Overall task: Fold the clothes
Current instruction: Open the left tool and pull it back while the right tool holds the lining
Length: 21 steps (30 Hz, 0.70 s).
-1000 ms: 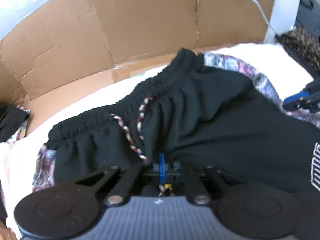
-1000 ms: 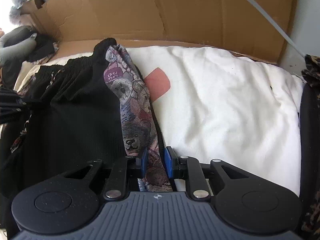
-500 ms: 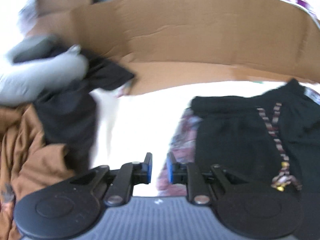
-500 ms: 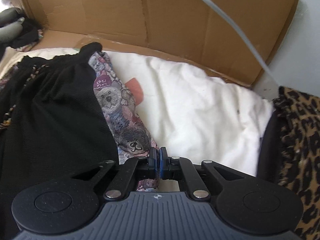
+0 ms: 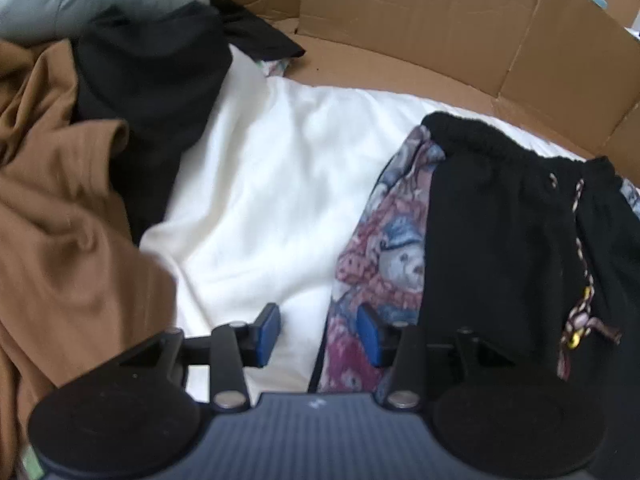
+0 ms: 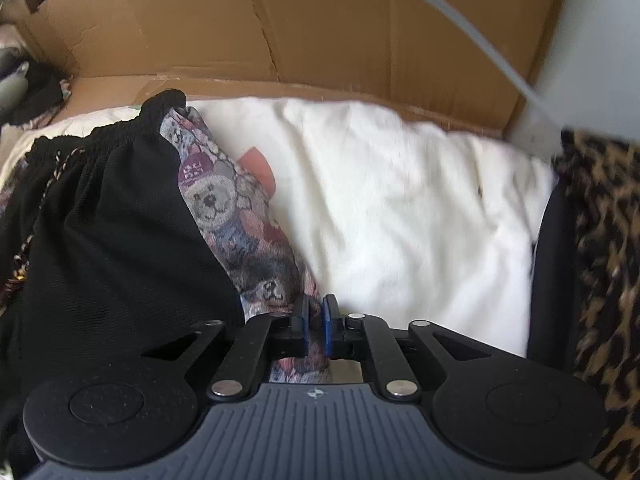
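Black shorts (image 5: 500, 240) with a teddy-bear print side panel (image 5: 392, 248) and a braided drawstring (image 5: 580, 248) lie flat on a white sheet (image 5: 272, 200). My left gripper (image 5: 318, 334) is open at the shorts' left edge, with the edge of the bear panel lying between its fingers. In the right wrist view the same shorts (image 6: 112, 232) fill the left side. There my right gripper (image 6: 316, 326) is shut on the other bear-print side panel (image 6: 240, 232), low down on it.
A crumpled brown garment (image 5: 60, 220) and a black garment (image 5: 152, 64) are heaped at the left. Cardboard walls (image 5: 440, 32) stand behind the sheet. Leopard-print fabric (image 6: 600, 260) drapes over a dark edge at the right. A pink patch (image 6: 258, 168) shows on the sheet.
My left gripper left the drawstring at the shorts' middle, swung to their left edge and opened wide. My right gripper went from open around the bear panel to shut on it.
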Available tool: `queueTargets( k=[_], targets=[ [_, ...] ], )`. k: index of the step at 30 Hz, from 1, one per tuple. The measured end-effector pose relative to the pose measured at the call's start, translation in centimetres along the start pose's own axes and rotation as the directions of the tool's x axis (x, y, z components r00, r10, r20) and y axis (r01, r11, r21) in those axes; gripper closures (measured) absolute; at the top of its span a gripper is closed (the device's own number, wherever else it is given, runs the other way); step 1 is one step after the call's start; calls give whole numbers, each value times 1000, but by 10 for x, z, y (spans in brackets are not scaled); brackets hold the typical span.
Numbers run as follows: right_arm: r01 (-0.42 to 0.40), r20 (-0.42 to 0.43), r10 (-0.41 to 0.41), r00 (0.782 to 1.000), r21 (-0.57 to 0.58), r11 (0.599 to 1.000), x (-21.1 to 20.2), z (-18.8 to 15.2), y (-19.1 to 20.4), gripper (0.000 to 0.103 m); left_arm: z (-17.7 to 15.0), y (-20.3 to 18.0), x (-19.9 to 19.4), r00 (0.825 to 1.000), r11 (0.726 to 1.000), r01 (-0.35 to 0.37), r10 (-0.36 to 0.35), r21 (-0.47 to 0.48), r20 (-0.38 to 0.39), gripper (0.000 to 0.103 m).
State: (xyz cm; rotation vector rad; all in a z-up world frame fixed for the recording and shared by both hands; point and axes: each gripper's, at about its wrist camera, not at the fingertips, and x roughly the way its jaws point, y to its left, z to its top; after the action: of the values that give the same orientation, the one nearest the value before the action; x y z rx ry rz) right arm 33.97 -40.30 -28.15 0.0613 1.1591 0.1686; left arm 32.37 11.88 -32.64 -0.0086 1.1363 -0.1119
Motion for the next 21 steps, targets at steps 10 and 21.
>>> queueTargets(
  k=[10,21],
  targets=[
    [-13,-43,13,999,-7,1000,6,-2,4,102,-5,7,4,990,999,44,-44,-4,-131,95],
    [128,-25,-130,991,-72,989,6,1,13,103,7,20,-6,990,989,-120,125,85,-68,98]
  ],
)
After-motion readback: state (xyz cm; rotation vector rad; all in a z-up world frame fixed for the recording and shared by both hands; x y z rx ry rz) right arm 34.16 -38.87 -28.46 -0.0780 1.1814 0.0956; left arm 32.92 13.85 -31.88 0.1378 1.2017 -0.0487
